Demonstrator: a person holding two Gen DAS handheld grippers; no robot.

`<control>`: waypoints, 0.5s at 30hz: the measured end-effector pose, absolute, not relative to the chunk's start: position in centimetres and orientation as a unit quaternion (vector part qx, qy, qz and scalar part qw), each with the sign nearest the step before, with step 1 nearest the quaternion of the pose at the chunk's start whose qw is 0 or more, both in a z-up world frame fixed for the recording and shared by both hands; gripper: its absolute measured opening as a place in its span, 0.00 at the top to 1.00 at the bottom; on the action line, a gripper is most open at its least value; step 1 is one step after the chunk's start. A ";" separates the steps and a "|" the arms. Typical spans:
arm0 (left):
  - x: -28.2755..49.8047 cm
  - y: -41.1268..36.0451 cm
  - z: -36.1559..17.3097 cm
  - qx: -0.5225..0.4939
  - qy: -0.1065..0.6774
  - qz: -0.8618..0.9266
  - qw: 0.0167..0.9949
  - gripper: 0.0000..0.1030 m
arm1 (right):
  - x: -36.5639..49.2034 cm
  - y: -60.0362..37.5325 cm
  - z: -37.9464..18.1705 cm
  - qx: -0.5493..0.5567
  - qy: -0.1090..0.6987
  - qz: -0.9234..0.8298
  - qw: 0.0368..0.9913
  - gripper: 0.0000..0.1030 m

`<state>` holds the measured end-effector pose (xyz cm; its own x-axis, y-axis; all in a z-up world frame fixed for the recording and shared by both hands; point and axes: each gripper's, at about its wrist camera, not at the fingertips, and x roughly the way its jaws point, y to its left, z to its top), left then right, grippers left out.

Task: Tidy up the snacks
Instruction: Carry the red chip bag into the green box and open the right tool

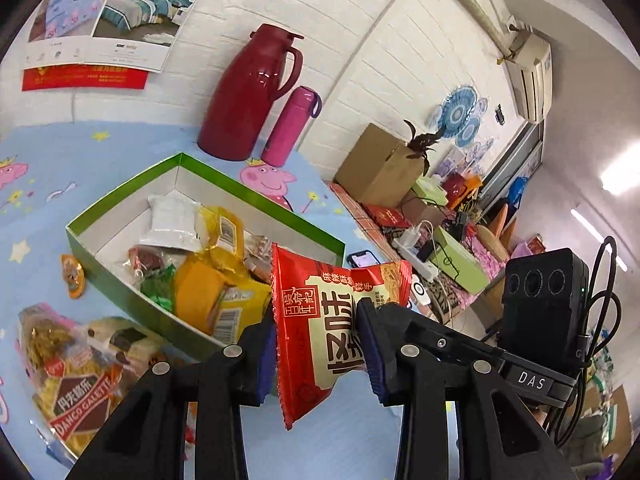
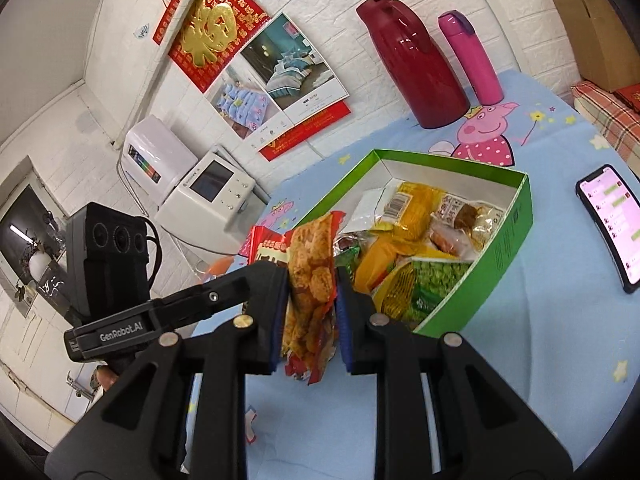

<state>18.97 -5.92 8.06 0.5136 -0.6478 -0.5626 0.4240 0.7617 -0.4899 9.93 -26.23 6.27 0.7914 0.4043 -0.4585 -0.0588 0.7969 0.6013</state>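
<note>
L gripper (image 1: 322, 344) clamping red packet (image 1: 320, 328), R gripper (image 2: 312, 304) too

The left gripper (image 1: 320, 344) pinches a red snack packet (image 1: 320, 320) between its pads, raised beside the green box (image 1: 120, 264) of snacks. A biscuit bag (image 1: 76, 376) lies on the blue tablecloth (image 1: 120, 148).

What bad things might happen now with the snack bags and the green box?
1. The left gripper pinches the red snack packet and the right gripper squeezes the crunchy snack bag; a hard squeeze might crush the snacks.
2. The green box already looks quite full, so new packets might slide out.
3. The phone lies near the box and might get bumped.
</note>
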 end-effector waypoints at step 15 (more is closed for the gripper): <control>26.7 -5.6 2.7 -0.120 0.433 -0.242 0.860 0.45 | 17.6 -28.3 1.1 0.286 0.363 0.074 0.884 0.50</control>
